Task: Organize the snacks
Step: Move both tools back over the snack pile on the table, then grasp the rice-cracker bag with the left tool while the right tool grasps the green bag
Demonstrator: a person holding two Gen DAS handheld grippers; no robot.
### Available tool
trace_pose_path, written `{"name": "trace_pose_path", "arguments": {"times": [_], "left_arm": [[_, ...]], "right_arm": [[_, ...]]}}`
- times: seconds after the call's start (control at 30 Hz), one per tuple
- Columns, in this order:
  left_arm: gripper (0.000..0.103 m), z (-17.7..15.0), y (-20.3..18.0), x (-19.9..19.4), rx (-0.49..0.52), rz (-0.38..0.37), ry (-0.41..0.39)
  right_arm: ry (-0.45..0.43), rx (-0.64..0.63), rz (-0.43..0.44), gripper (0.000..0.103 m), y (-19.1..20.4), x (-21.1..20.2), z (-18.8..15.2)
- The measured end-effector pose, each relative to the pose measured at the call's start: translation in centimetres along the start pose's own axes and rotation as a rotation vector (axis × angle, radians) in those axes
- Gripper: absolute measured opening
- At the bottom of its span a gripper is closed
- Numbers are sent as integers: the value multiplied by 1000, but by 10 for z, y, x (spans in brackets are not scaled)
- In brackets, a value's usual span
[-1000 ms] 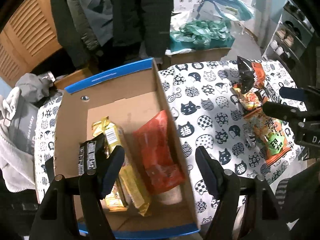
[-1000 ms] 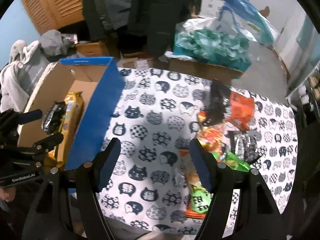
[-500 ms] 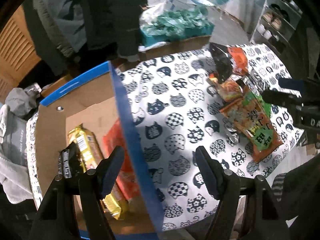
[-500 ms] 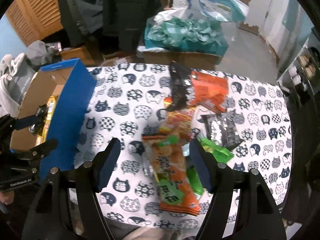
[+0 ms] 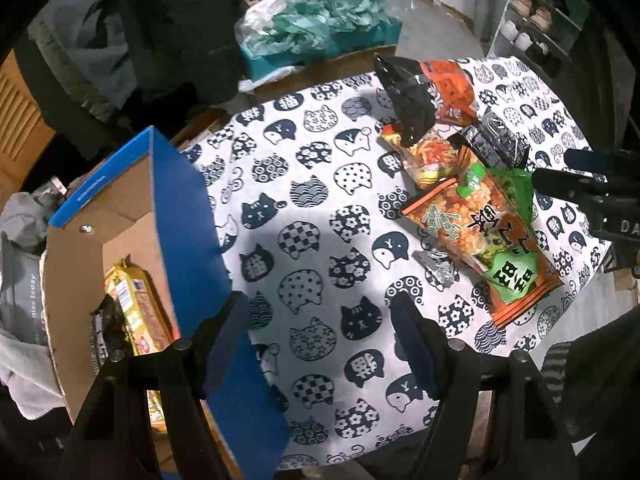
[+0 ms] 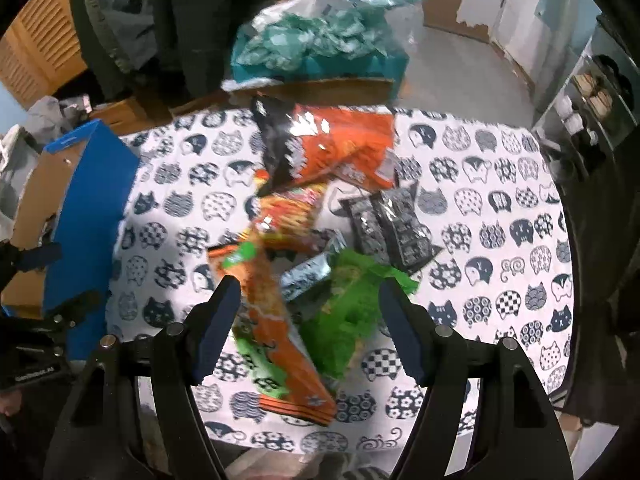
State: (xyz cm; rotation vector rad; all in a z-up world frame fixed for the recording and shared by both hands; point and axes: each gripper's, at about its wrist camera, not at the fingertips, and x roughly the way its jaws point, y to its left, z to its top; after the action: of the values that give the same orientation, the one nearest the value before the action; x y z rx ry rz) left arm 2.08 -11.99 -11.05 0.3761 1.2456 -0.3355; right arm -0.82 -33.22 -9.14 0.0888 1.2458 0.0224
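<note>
Left wrist view, item by item: your left claw (image 5: pixel 320 340) is hanging wide open over the cat-print desk (image 5: pixel 320 208), holding nothing, its left finger crossing the blue wall of the box (image 5: pixel 188 216). The box is sitting at the desk's left edge, with a yellow bar (image 5: pixel 132 304) and a dark packet (image 5: pixel 102 332) lying inside against its left side. Snacks are lying in a loose pile on the right half of the desk: an orange-green bag (image 5: pixel 480 236) nearest you, a black-orange bag (image 5: pixel 424 92) at the far edge, a silver wrapper (image 5: pixel 436 268) beside the orange-green bag.

Right wrist view: your right claw (image 6: pixel 310 326) is also gaping wide and gripping nothing, hovering above the pile. Between its fingers are lying the orange-green bag (image 6: pixel 272 320), a green bag (image 6: pixel 352 312) and a silver wrapper (image 6: pixel 310 270). Dark packets (image 6: pixel 390 226) are resting just beyond, and the black-orange bag (image 6: pixel 320 144) is lying at the far side. The box (image 6: pixel 88 208) is standing to the left, well apart from the pile.
</note>
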Motion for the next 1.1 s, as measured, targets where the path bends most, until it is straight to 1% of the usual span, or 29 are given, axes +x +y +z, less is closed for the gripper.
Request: {"name": "trace_pose_path", "arguments": {"times": [0.23,0.43,0.57,0.73,0.9,1.0,1.1], "left_arm": [[75,3,-18,19,19,-8,47],[75,4,-31,34,23,-24,90],[75,5,-34,42,13,-37,113],[75,4,-31,48,-1,-32,135],[77,4,-26,51,-26,-35,142],[78,2,-23,54,-52,-48,155],[78,2,-22,58,-80,-77,180]], "right_arm": [[75,6,-39,71,-19,26,-14],[118,9,-45,71,-26,40,-24],[147,12,-32,71,-21,50,-29],[184,-18,-16,71,-3,63,-37],[180,-22,8,72,11,65,-34],[189,-9,-4,75,13,70,-33],[198,22,-19,75,11,76,-32]]}}
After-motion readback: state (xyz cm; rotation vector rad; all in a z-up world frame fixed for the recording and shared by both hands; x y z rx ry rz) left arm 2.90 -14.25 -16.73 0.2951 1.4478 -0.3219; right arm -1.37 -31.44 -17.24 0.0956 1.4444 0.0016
